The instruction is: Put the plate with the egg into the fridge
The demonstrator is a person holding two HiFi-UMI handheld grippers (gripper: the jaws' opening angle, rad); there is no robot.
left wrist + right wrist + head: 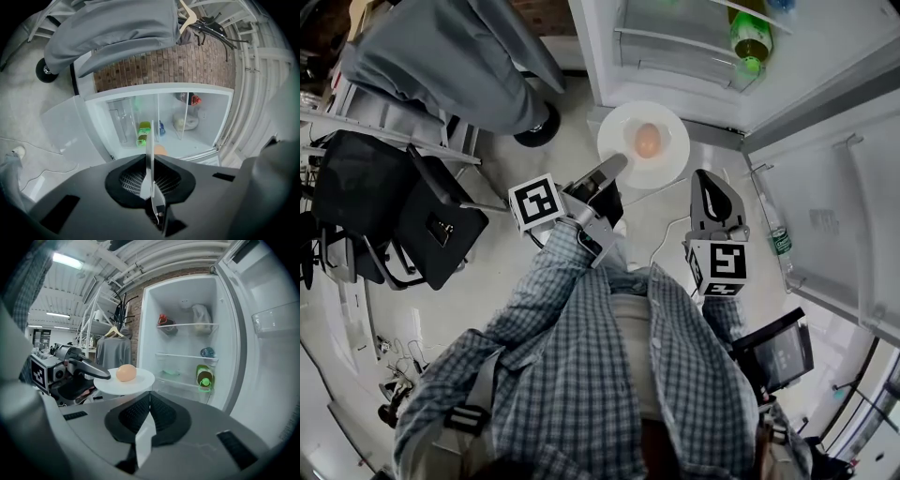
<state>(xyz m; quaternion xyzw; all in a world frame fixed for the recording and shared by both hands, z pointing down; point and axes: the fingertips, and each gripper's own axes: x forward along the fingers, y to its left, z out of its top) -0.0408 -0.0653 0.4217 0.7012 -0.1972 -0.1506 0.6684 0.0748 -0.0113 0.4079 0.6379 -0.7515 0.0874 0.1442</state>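
A white plate [667, 153] with a brown egg [647, 141] on it hangs level in front of the open fridge [825, 56]. My left gripper [617, 165] is shut on the plate's near rim. In the left gripper view the plate [150, 154] shows edge-on between the jaws, and the egg [161, 150] peeks out behind it. My right gripper [705, 178] is beside the plate on the right, shut, with nothing in it. The right gripper view shows the plate [140, 382] and egg [125, 372] held out before the fridge shelves [183, 355].
A green bottle [751, 39] lies on a fridge shelf; a clear bottle [779, 239] stands in the open door [834, 216] at the right. A grey garment [459, 52] hangs on a rack at the left, with black chairs [422, 220] below. A white cable [667, 234] crosses the floor.
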